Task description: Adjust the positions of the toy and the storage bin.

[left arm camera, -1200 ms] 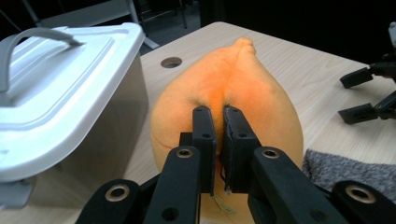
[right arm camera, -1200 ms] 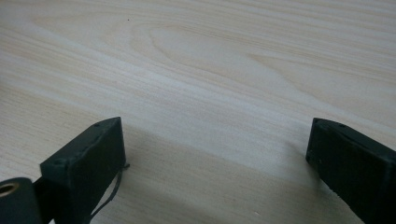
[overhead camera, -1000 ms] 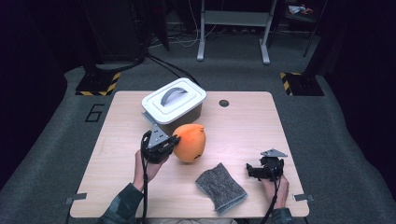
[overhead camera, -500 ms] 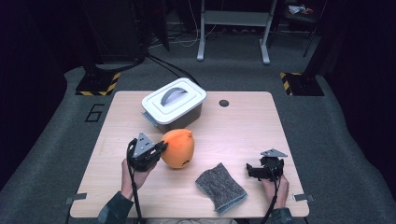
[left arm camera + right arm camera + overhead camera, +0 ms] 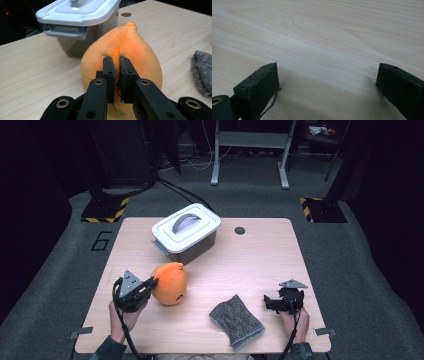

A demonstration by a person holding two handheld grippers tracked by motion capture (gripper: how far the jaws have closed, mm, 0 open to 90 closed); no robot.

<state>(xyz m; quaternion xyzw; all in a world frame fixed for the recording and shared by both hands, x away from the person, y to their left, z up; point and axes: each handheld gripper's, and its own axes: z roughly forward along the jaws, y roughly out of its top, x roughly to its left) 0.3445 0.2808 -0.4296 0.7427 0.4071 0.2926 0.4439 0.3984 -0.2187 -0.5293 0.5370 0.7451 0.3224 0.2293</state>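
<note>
Left gripper, held low and level in my hand, pinches a fold of the orange plush fruit near the table's front-left; right gripper rests wide open, empty.

You have pulled the soft orange pear-shaped plush toy toward your side of the table and to the left with your left gripper. One second ago the toy was just in front of the grey plastic box with the white handled lid; now a clear gap of the light wooden table lies between them. Your left hand has drawn back to the near left part of the table, and the jaws pinch a fold of the toy's fabric.
</note>
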